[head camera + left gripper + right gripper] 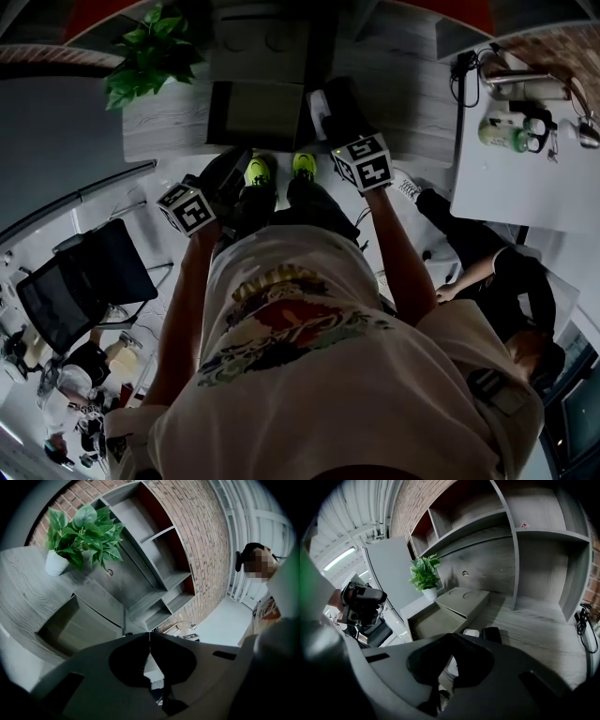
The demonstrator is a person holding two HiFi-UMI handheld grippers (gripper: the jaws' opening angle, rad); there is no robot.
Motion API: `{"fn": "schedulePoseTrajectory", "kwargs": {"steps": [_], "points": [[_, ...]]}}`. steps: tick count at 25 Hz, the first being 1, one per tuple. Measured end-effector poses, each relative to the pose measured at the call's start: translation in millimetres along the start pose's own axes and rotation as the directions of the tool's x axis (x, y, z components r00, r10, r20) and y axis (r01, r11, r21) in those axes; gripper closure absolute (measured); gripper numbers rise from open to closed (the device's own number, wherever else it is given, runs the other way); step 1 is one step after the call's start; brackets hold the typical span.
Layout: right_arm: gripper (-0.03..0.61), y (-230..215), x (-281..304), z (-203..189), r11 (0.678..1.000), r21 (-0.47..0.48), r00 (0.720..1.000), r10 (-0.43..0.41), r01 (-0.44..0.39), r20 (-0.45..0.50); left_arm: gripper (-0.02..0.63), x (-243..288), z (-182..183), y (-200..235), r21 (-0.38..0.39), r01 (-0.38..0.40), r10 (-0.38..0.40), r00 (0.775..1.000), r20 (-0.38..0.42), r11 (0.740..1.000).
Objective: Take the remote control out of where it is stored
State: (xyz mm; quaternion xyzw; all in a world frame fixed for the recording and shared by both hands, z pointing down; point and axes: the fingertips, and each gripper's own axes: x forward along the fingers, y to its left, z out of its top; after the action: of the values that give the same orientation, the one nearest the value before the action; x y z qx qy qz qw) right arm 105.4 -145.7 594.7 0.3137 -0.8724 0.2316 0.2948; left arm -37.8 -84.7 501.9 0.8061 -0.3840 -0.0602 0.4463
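The remote control (471, 632), read here as the white slab, lies flat on the grey desk (534, 630). It is outside the open box (433, 623) and just beside the box's near corner. A small black block (491, 633) lies just beside it, on the side away from the box. The box's lid (461, 599) lies open behind the compartment, towards the wall. The right gripper (452, 637) hangs over the remote control with its jaws brought fully together and nothing between them. Whether its underside touches the slab cannot be told. The left gripper (150, 637) is held back at the person's left side, well apart from the box, with its jaws likewise closed tip to tip and empty. A potted plant (424, 576) stands at the desk's left end, beyond the box. Shelving (534, 536) rises behind the desk against a brick wall (187, 527). On the floor, an office chair (84, 281) stands to the left of the person holding the grippers. Another person (497, 272) sits to the right, beside a white table (525, 178).
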Motion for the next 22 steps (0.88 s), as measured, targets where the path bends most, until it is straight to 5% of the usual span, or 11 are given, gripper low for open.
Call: {"fn": "schedulePoseTrajectory", "kwargs": {"steps": [7,16,22], "points": [[0.569,15.7,-14.1,-5.7,1.0,0.009,0.999,0.004,-0.005,0.038,0.607,-10.8,-19.1,2.2,-0.16,0.03,-0.023,0.999,0.044,0.987],[0.569,76.5,-42.6,-18.4,0.987,0.151,0.992,0.035,-0.053,0.124,0.607,-67.2,-36.3,-15.3,-0.111,0.069,-0.06,0.994,0.086,0.991],[0.569,153.5,-49.6,-21.7,0.991,0.117,0.986,0.051,-0.069,0.156,0.607,-140.3,-57.1,-24.6,-0.014,0.099,-0.097,0.991,0.09,0.995]]}}
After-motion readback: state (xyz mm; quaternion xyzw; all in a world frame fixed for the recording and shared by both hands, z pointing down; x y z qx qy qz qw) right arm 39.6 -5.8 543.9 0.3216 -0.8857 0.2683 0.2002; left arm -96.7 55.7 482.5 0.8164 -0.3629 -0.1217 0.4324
